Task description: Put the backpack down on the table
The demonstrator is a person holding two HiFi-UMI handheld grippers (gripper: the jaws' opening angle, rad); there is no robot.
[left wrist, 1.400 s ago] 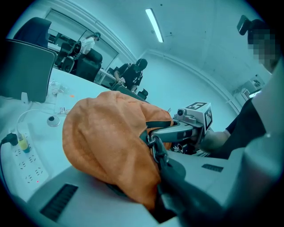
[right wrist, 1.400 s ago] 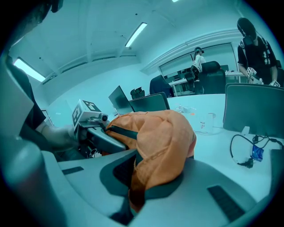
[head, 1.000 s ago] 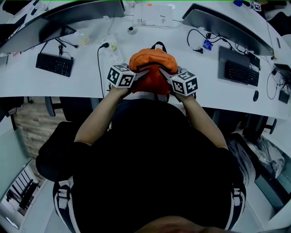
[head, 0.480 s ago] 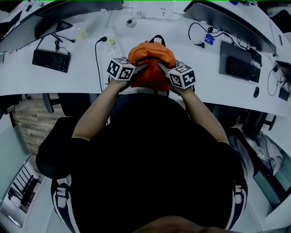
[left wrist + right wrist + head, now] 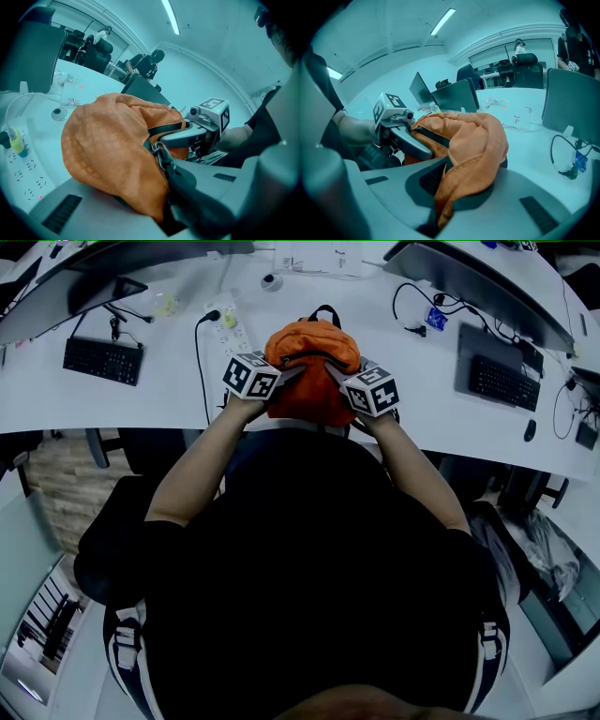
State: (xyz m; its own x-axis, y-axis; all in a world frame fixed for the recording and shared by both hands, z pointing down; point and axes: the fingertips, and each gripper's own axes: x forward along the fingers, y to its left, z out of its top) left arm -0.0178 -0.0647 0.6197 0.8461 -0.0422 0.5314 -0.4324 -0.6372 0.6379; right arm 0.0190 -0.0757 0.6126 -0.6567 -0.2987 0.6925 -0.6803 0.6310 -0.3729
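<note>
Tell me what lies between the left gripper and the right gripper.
The orange backpack fills that gap in the head view; the left gripper and the right gripper each pinch its fabric.

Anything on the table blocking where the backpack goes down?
Nothing visible. The table around the backpack is bare; the nearest clutter, a power strip, lies apart to its left. The patch directly beneath is hidden.

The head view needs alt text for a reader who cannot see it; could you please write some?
Seen from above, a person holds an orange backpack with the left gripper and the right gripper, both shut on its fabric, over the near edge of a curved white table. Keyboards lie at each side.
</note>
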